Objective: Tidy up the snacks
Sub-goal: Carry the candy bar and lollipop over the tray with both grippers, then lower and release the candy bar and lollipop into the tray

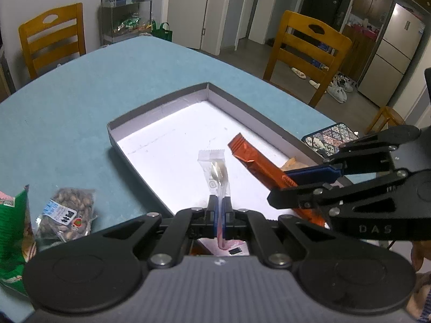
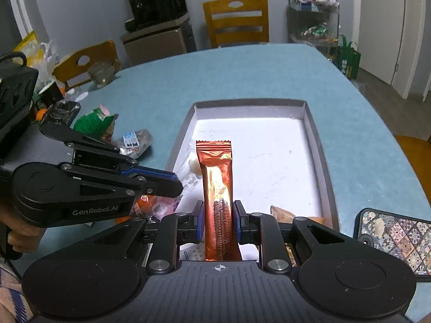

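1. The left gripper [image 1: 221,210] is pinching a clear snack packet [image 1: 216,172], holding it over the open box [image 1: 161,105].
2. The right gripper [image 2: 218,220] is squeezing an orange cookie pack [image 2: 217,177] above the same box on the blue table [image 2: 242,72].

Orange wrapper [image 2: 217,177] (teal tablecloth [image 2: 242,75])

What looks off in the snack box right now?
Nothing spilled or torn. Both tongs hold packets over the box: left tongs pinch a clear packet, right tongs an orange cookie pack. A nut bag and green bag lie outside it.
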### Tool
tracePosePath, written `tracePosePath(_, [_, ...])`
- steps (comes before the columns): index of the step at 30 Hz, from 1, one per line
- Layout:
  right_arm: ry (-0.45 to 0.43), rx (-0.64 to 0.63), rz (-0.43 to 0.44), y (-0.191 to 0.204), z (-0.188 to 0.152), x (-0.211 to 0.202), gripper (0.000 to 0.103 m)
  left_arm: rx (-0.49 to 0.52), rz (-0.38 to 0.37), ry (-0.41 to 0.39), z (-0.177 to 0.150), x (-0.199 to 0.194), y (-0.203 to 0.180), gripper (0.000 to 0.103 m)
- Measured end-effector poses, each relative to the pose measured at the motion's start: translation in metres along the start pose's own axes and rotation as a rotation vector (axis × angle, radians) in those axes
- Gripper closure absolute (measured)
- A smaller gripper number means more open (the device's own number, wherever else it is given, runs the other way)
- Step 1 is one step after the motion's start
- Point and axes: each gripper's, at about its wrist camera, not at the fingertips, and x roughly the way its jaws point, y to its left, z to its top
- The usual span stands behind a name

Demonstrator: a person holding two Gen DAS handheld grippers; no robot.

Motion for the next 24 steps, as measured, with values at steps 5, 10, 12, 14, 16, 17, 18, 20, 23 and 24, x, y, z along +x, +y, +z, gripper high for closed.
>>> tracePosePath(5, [0.012,0.013,-0.001,-0.004,-0.001,0.003,0.08,0.003,-0.007,0.011,0.0,0.006,-0.002,0.103])
tracePosePath(10, [0.034,0.041,-0.013,-0.01,-0.004,0.008,0.08,-0.006,-0.01,0.026,0.001,0.014,-0.002,0.103])
tracePosePath(12, [0.041,0.054,-0.016,-0.013,-0.005,0.01,0.08,-0.005,-0.009,0.031,0.001,0.016,-0.003,0.103])
tracePosePath(14, [0.048,0.059,-0.018,-0.015,-0.006,0.011,0.08,-0.005,-0.012,0.04,0.001,0.019,-0.003,0.103])
tracePosePath(16, [0.06,0.058,-0.013,-0.015,-0.006,0.014,0.08,-0.007,-0.014,0.049,0.002,0.022,-0.004,0.103])
tracePosePath(17, [0.066,0.053,-0.011,-0.014,-0.007,0.016,0.08,-0.006,-0.015,0.054,0.002,0.023,-0.005,0.103])
tracePosePath(18, [0.07,0.049,-0.008,-0.013,-0.007,0.017,0.08,-0.005,-0.016,0.06,0.001,0.025,-0.005,0.103])
tracePosePath(20, [0.077,0.041,-0.005,-0.012,-0.007,0.018,0.08,-0.003,-0.017,0.066,0.002,0.027,-0.007,0.103])
tracePosePath(23, [0.084,0.041,-0.003,-0.013,-0.006,0.021,0.08,0.0,-0.016,0.078,0.001,0.031,-0.008,0.103])
tracePosePath(24, [0.089,0.041,-0.004,-0.013,-0.006,0.022,0.08,0.0,-0.017,0.083,-0.001,0.032,-0.008,0.103])
